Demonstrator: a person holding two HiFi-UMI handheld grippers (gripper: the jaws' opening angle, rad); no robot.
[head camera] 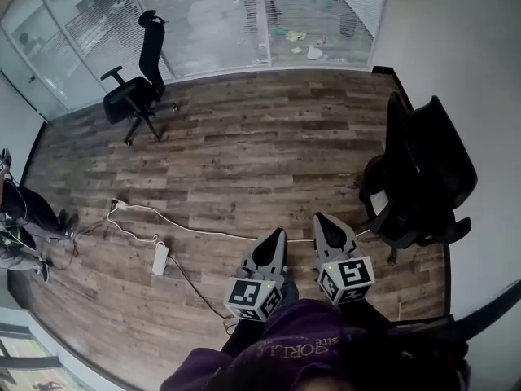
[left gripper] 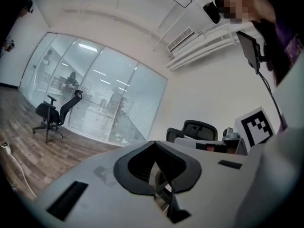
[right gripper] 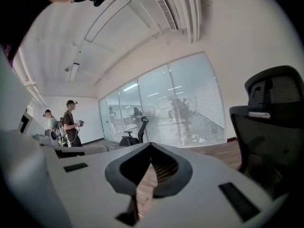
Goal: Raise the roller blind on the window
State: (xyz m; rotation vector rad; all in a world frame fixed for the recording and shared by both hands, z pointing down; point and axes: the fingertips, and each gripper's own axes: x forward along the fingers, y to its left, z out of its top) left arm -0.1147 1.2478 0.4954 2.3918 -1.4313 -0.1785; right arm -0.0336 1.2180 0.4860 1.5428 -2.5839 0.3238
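Observation:
My left gripper and right gripper are held side by side over the wooden floor, low in the head view. Both are shut, tips together, with nothing between them. They point toward a glass wall at the far end of the room, with slatted blinds behind its panes. The left gripper faces the glass wall in its own view. In the right gripper view, the right gripper faces the same glazing. I cannot make out a roller blind or its cord.
A black office chair stands far left near the glass. A second black chair is close on the right. On the floor to the left lie a white power strip and cable. A person's legs show at the left edge.

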